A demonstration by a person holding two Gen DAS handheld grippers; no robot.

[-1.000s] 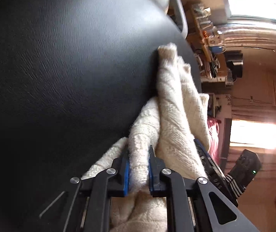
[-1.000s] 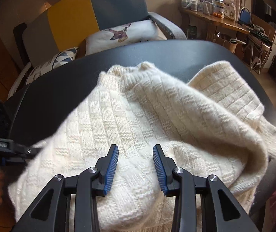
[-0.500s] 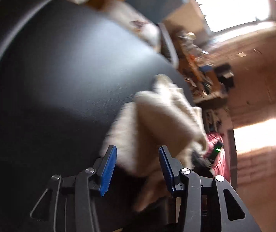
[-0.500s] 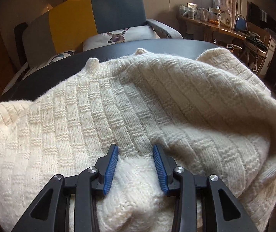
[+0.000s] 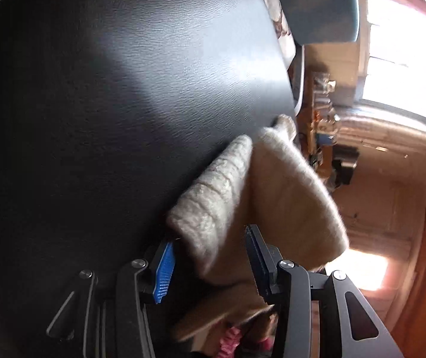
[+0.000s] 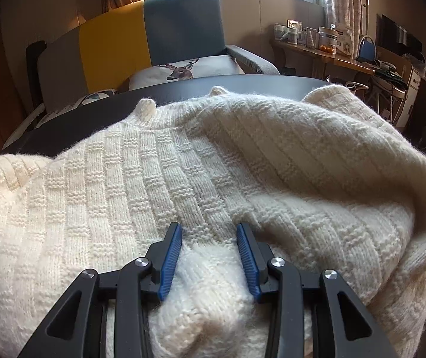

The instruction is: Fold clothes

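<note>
Lying bunched across the black table, the cream knit sweater looks soft, thick and floppy. Right gripper pinches a fold between its fingers; left gripper gapes wide, hem between them ungripped.

The left wrist view is rolled sideways, close above the black worktop, facing the window. The right wrist view sits upright and low, very near the cream sweater. Both share sweater, worktop and armchair.
</note>
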